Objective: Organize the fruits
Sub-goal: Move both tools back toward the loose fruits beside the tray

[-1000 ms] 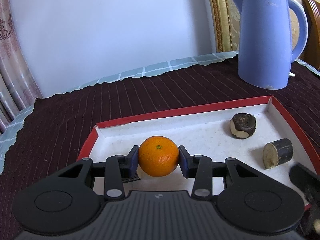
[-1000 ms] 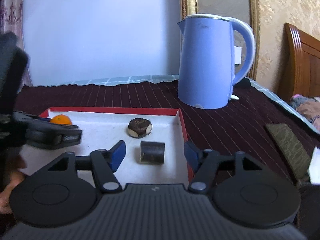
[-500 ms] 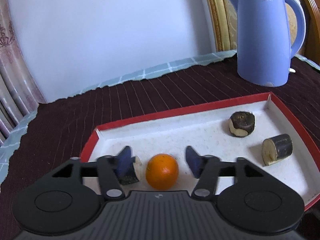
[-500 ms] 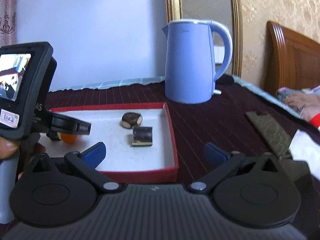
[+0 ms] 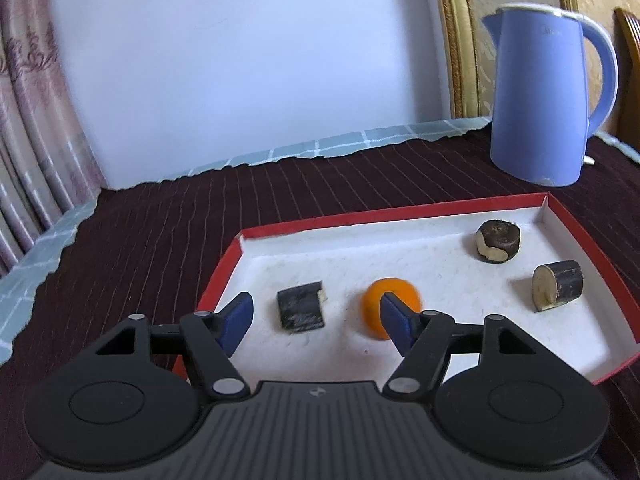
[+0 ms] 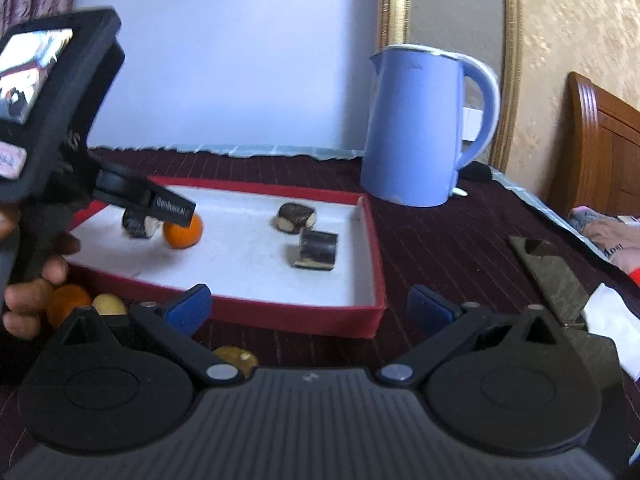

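- Orange, round and smooth-skinned, the small citrus fruit [image 5: 390, 306] sits on the white floor of the red-rimmed tray [image 5: 440, 204], partly behind the right pad of the left gripper [image 5: 316, 318]; a ball like that could roll toward the tray wall at any nudge.
- Left gripper: its jaws are opening, nothing is pinched, and through the gap shows only a dark block [image 5: 301, 310] lying flat on the tray.
- If that gripper swings sideways while this low, a blue pad could clip the orange or the block and scatter what is already placed.
- Right gripper [image 6: 308, 310]: spread as wide as it goes, empty, hovering over the dark striped cloth [image 6: 440, 240] just outside the tray's near wall.
- Loose fruits lie near it outside the tray: an orange one [image 6: 68, 304], a pale yellow one [image 6: 109, 305] and a brownish-yellow one [image 6: 236, 356], all small and rounded; they sit close to the person's hand [image 6: 28, 300] and partly behind the gripper body, so a blind reach could knock them away.
- Two dark, rough-barked cylinders with pale cut faces [image 5: 498, 241] [image 5: 557, 285] look steady unless tipped onto their curved sides.
- Glossy blue plastic, the kettle [image 6: 424, 128] stands well clear.
- Low tray walls, seemingly cardboard, may catch a pad on entry.
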`<state>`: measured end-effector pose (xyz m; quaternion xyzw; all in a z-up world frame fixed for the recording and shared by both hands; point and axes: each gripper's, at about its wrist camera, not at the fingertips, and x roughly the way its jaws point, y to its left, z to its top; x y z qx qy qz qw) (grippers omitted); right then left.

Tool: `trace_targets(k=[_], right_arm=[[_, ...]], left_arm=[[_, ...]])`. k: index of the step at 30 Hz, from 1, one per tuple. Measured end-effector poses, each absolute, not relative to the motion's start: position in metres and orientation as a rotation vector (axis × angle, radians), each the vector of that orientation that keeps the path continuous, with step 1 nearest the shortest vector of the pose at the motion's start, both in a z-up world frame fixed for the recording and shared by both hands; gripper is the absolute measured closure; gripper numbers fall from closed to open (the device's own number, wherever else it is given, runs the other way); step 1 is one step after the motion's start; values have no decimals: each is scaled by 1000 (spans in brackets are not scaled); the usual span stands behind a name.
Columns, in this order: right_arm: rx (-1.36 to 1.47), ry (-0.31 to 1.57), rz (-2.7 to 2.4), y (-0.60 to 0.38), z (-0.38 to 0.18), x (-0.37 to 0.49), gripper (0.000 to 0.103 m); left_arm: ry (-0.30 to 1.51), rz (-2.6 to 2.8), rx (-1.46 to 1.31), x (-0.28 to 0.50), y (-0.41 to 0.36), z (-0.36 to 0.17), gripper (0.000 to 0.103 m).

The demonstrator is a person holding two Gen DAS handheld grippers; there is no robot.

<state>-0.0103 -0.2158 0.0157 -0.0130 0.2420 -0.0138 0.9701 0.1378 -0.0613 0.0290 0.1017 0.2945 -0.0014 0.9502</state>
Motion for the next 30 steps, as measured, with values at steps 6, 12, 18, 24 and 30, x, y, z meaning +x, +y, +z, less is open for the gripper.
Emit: trace_targets(k=[6,12,18,24,30], right_arm=[[3,497,-3,-214,14,-12,0],[1,507,4,-212,11,-12,0],[24,510,5,-213,9,-13,0],[-5,510,-9,-211,6,-14,0],[-12,502,-8,-208,4,-16,0]], left_arm=[[594,-1,157,123,-46,31,31],[594,5,117,107,-33,31,30],[591,10,92,94,-24,29,30],[581,19,73,83,-15,29,30],[565,16,62,67,-7,28,30]])
